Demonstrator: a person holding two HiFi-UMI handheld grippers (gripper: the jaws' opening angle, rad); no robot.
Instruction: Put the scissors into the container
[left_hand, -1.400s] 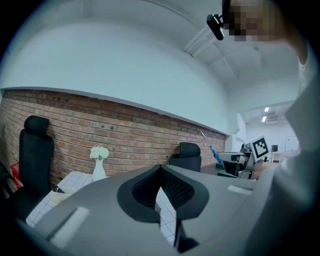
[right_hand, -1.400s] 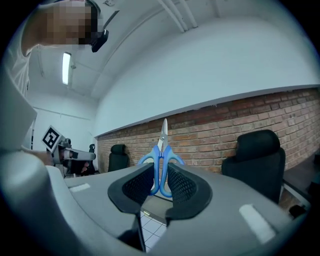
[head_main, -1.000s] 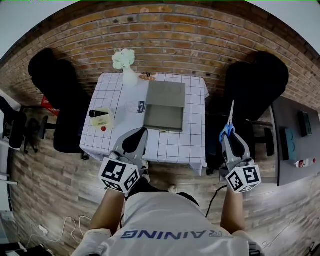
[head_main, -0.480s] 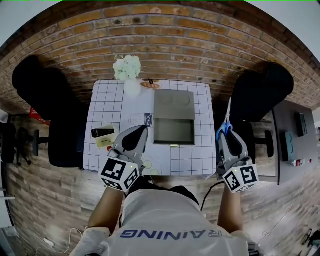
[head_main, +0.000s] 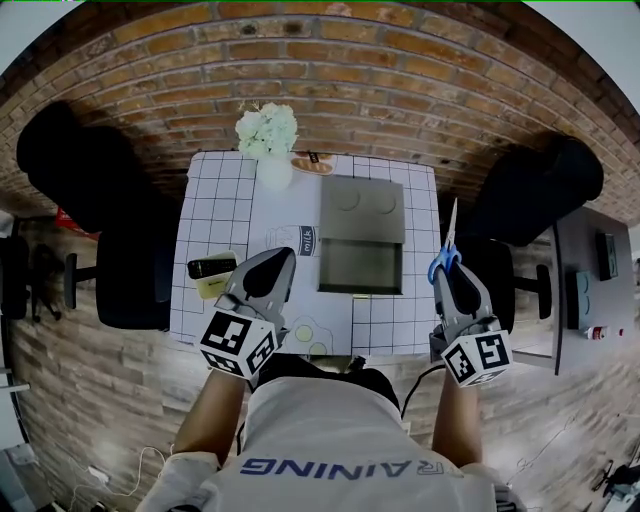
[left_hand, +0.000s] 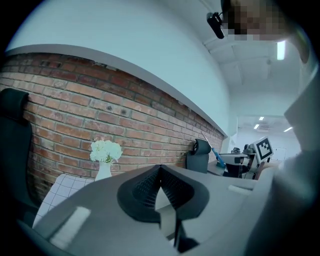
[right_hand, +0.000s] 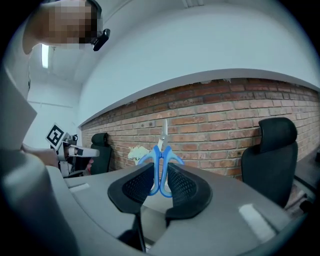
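Blue-handled scissors (head_main: 446, 246) stand blades-up in my right gripper (head_main: 446, 272), which is shut on their handles just off the table's right edge. In the right gripper view the scissors (right_hand: 160, 161) sit pinched between the two black pads, tip pointing up. The container (head_main: 361, 239) is a grey rectangular box lying open on the checked tablecloth, left of the scissors. My left gripper (head_main: 276, 264) hovers over the table's front left part, shut with nothing in it; in the left gripper view its pads (left_hand: 159, 186) meet.
A white vase of flowers (head_main: 270, 145) stands at the table's back. A small milk carton (head_main: 303, 240) lies beside the container. A black object on a yellow pad (head_main: 212, 272) sits front left. Black chairs (head_main: 530, 190) flank the table (head_main: 215, 205).
The view has moved closer to the table. Both grippers keep their pose, the right one still holding the scissors, now nearer the table's right edge.
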